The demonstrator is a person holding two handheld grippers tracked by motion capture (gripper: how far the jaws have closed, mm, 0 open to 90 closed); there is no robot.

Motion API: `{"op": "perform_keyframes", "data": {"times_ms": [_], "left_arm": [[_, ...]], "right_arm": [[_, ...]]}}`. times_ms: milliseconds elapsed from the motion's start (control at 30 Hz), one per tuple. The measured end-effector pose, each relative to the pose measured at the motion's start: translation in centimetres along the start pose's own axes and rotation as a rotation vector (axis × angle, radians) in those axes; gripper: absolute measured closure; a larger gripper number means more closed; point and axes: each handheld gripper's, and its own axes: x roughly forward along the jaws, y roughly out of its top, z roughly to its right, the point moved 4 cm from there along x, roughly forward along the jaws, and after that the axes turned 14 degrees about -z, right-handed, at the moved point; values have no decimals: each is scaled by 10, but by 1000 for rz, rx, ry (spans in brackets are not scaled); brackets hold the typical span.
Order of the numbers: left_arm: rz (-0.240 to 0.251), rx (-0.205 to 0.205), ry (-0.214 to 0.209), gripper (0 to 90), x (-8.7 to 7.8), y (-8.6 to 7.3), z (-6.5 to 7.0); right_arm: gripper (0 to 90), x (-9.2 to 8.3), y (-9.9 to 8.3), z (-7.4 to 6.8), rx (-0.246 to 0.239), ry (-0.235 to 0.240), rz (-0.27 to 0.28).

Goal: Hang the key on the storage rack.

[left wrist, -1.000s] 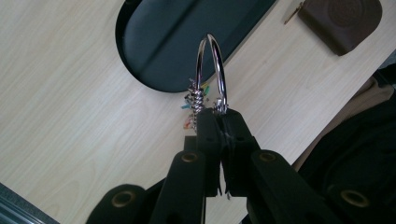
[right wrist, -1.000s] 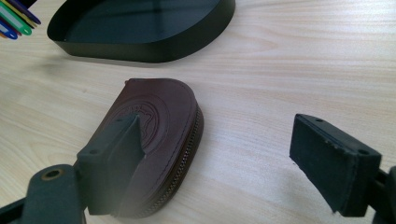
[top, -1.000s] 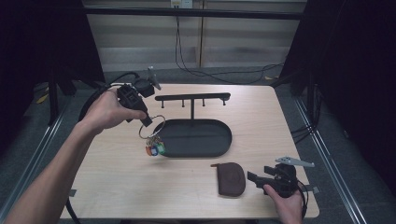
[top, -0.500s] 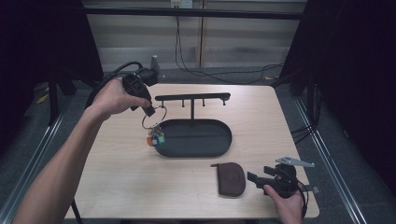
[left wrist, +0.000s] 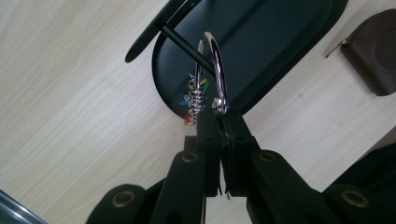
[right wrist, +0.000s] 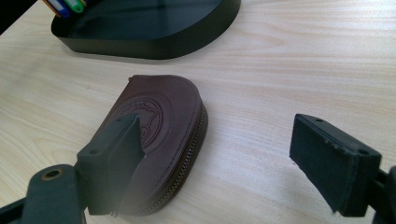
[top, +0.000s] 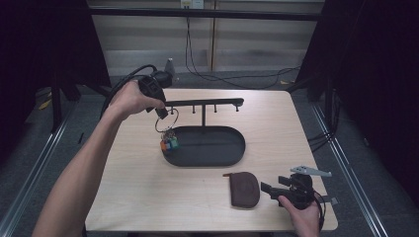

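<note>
key ring carried to the hook rack, pouch waiting.

the left gripper (top: 163, 113) has its jaws closed tight on the key ring (left wrist: 210, 70), so the keys with coloured tags (top: 169, 143) hang free under it, just over the left end of the black tray (top: 232, 153); the ring is at the rack's bar (top: 207, 102), probably to hang it there. the right gripper (right wrist: 219, 154) rests wide open, holding nothing, the brown zip pouch (right wrist: 159, 130) beside its left jaw.

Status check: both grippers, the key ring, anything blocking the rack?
Left gripper shut on key ring, at the rack's end peg. Right gripper open beside brown pouch. Nothing blocking the peg.
</note>
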Motion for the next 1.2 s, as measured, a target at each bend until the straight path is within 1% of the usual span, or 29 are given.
{"op": "perform_keyframes", "data": {"times_ms": [67,100,133,167,200,267,300,333,367,400,433,500,533,567,600,633,667,700,800,833,867,900,933,1000,1033,1067,1100,1167,1200], "left_arm": [[-5,-9,5,874,2,1,0],[-13,2,14,874,5,3,-2],[-9,-5,8,874,6,4,-2],[-9,-2,13,874,6,5,-3],[-11,-9,16,874,6,6,-3],[-12,-3,15,873,6,7,-4],[-6,-10,24,872,7,8,-5],[-6,-4,26,871,8,9,-7],[-9,-17,30,867,9,9,-7],[-8,-19,39,863,9,10,-8],[-1,-35,58,843,9,10,-9],[-1,-39,97,774,9,8,-9],[-2,-32,100,762,8,7,-9],[4,-33,92,744,8,6,-8],[13,-32,97,725,6,5,-9],[22,-41,91,707,6,4,-8],[25,-35,79,703,6,4,-8],[32,-48,74,691,6,3,-7],[29,-55,62,655,10,0,-8],[31,-56,54,634,11,-1,-10],[29,-66,47,613,11,-3,-11],[33,-64,37,601,12,-4,-11],[47,-74,24,594,12,-5,-11],[60,-59,-8,559,13,-9,-10],[63,-56,-11,554,14,-11,-10],[55,-52,-14,536,15,-12,-9],[58,-57,-20,518,16,-14,-9],[79,-49,-22,520,16,-17,-8],[97,-45,-33,497,16,-19,-7]], "right_arm": [[168,0,0,0,0,0,0],[168,0,0,0,-1,1,-1],[168,0,0,0,-1,0,-1],[168,0,0,0,-1,0,0],[168,0,0,0,-1,-1,1],[168,0,0,0,0,-1,1],[168,0,0,0,-1,-1,2],[167,0,0,0,1,0,0],[168,0,0,0,-2,0,0],[168,0,0,0,-3,0,0],[168,0,0,-1,-5,-1,0],[168,0,0,-1,-2,-1,-5],[169,0,0,-1,-2,1,-1],[169,0,0,0,0,0,1],[169,0,0,0,3,0,0],[169,0,0,0,5,1,-2],[170,0,0,0,3,0,0],[170,0,1,0,0,-1,0],[172,0,0,-1,-2,-2,1],[172,0,0,-1,0,-2,1],[172,0,0,-1,1,-2,0],[172,0,0,0,4,-2,0],[172,0,0,0,5,-3,0],[172,0,1,0,2,-1,2],[172,0,1,0,3,-2,1],[172,1,2,0,3,0,1],[172,1,2,0,4,1,0],[172,1,2,0,4,1,0],[172,1,2,0,2,1,0]]}}
